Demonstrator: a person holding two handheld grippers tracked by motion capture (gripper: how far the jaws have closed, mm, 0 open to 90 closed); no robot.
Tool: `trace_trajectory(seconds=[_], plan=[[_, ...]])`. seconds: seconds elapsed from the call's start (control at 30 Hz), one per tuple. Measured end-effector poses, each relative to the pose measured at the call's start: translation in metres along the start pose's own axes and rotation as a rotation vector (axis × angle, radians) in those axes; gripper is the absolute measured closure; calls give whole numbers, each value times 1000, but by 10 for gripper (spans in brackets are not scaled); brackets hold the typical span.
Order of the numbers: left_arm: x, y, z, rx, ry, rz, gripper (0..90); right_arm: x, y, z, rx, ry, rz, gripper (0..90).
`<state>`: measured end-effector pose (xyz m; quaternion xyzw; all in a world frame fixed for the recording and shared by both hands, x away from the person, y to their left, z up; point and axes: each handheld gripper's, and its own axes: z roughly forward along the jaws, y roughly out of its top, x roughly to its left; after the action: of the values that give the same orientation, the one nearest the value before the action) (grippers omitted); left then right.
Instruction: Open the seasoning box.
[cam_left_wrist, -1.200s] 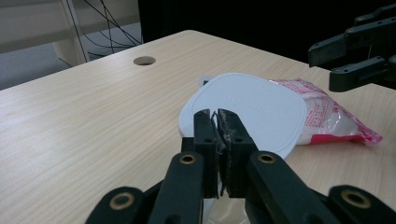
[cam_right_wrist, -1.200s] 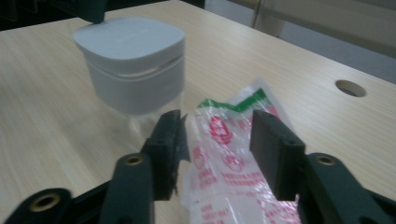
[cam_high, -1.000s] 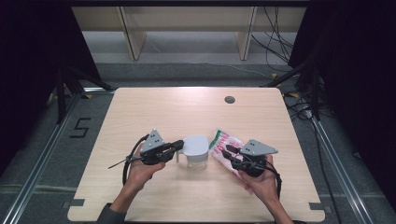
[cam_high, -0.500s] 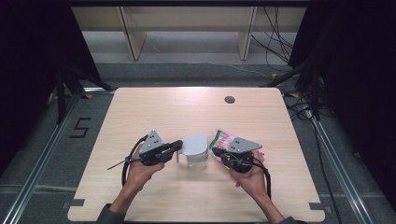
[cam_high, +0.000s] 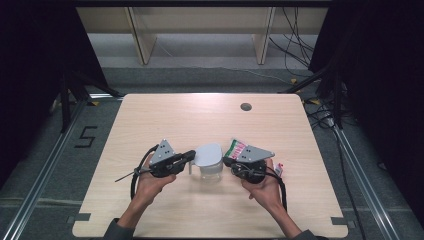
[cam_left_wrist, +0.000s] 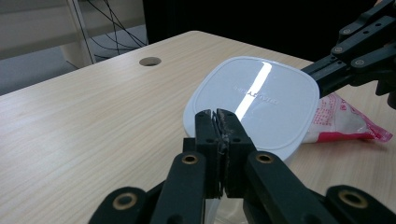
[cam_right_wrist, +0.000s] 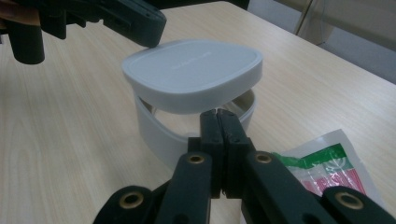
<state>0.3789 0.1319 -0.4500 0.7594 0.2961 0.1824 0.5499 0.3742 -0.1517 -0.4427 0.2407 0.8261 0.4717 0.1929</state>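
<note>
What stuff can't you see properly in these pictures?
- Inside the container: the tilted white lid covers it in both gripper views.
- Printing on the packet: the right gripper hides part; the frame edge cuts the rest.
- Raised lettering on the lid: too faint.
- What the left gripper pinches: hidden between its fingers.

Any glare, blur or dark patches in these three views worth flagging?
Left gripper view: a bright glare streak crosses the white lid, partly washing out its embossed lettering; the near left claw is soft. Right gripper view: the lid is evenly lit, and the snack packet is slightly blurred. High view: the table is well lit, while both sides fall into near-black.
</note>
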Motion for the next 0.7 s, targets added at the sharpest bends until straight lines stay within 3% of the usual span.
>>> trace_trajectory(seconds=[0.07,0.17,0.27,0.33,0.53,0.6,0.7], plan=[[0,0,0,1,0,2,875,0,2,0,-15,-15,11,900],[1,-1,0,-10,-7,-19,863,-2,2,1,-7,18,8,900],[2,-1,-1,-6,-3,-18,828,-1,2,2,-3,18,14,900],[2,0,-3,-20,-9,-34,774,0,5,2,-6,15,-3,900],[1,-2,-13,-14,-37,-22,501,5,14,4,-25,17,-33,900],[1,-6,-17,1,-7,-14,461,6,16,4,-21,28,-27,900],[1,-9,-22,21,-7,-22,395,9,18,7,-34,27,-32,900]])
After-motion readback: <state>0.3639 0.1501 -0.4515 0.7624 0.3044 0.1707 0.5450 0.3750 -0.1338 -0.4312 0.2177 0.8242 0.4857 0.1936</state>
